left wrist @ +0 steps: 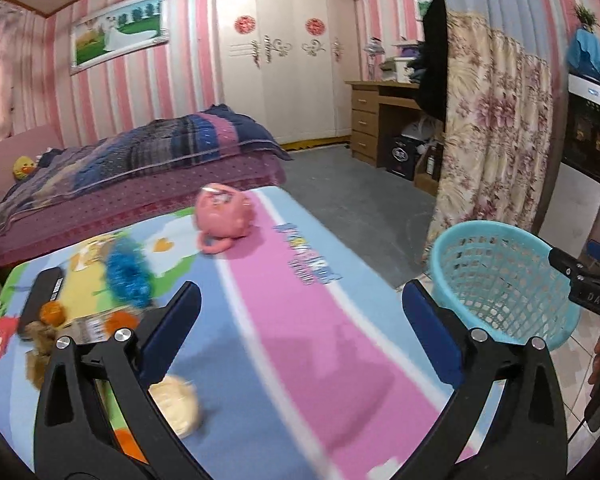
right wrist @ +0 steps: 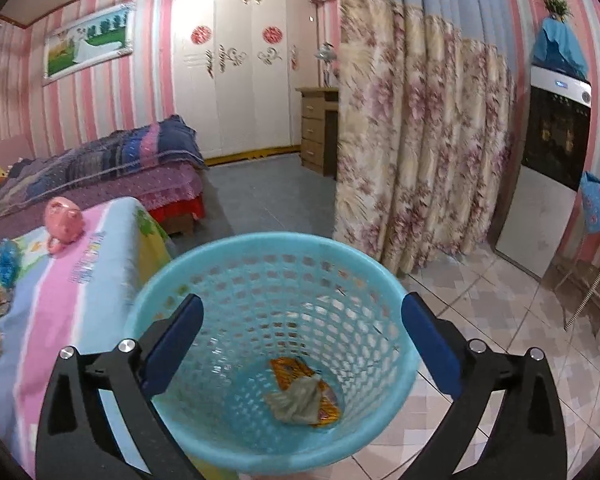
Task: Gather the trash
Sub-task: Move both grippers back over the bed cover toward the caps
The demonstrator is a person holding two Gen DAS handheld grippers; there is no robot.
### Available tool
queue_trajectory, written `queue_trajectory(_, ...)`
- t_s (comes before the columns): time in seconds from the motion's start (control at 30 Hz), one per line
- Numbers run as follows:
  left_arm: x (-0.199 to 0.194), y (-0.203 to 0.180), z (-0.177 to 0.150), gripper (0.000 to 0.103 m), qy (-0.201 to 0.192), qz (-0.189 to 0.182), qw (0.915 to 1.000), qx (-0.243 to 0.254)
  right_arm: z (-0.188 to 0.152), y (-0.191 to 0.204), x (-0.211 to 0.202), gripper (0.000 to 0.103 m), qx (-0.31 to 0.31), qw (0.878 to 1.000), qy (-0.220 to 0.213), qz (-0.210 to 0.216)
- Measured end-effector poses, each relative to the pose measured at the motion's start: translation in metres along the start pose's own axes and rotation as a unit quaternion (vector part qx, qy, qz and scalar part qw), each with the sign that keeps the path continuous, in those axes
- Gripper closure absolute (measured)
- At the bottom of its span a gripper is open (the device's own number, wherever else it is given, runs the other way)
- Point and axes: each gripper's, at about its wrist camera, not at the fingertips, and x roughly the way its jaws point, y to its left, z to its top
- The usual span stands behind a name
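The left wrist view looks forward and downward between its tongs (left wrist: pixel 300 320), close over the colourful striped cloth-covered counter (left wrist: pixel 300 320). The right wrist view faces down into the turquoise perforated plastic basket (right wrist: pixel 228 264), very near. Both share basket (left wrist: pixel 452 248), counter (right wrist: pixel 60 300), white wardrobe (left wrist: pixel 284 60).

Crumpled trash (right wrist: pixel 302 398) in turquoise basket (right wrist: pixel 204 268)

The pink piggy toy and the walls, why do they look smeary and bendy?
Left wrist view: the pink piggy toy and cream ball are smeared by motion blur; the fisheye lens bows the walls. Right wrist view: the blue basket is sharper, the curtain slightly soft, and dark corners ring the picture.
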Motion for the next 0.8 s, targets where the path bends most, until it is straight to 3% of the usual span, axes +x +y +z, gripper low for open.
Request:
queue_trajectory(0.3, -0.046, 0.077, -0.025, 0.006, 0.001, 0.067, 0.9975, -0.023, -0.002, 0.08, -0.028, 0.005, -0.034, 0.997, -0.012, 0.063)
queue_trajectory(0.5, -0.065, 0.136, -0.04, 0.006, 0.009, 0.104, 0.9925, -0.064, -0.009, 0.138, -0.043, 0.005, -0.074, 0.992, -0.008, 0.101)
queue_trajectory(0.8, -0.076, 0.183, -0.062, 0.006, 0.014, 0.135, 0.9862, -0.095, -0.012, 0.202, -0.068, 0.005, -0.136, 0.982, -0.018, 0.131)
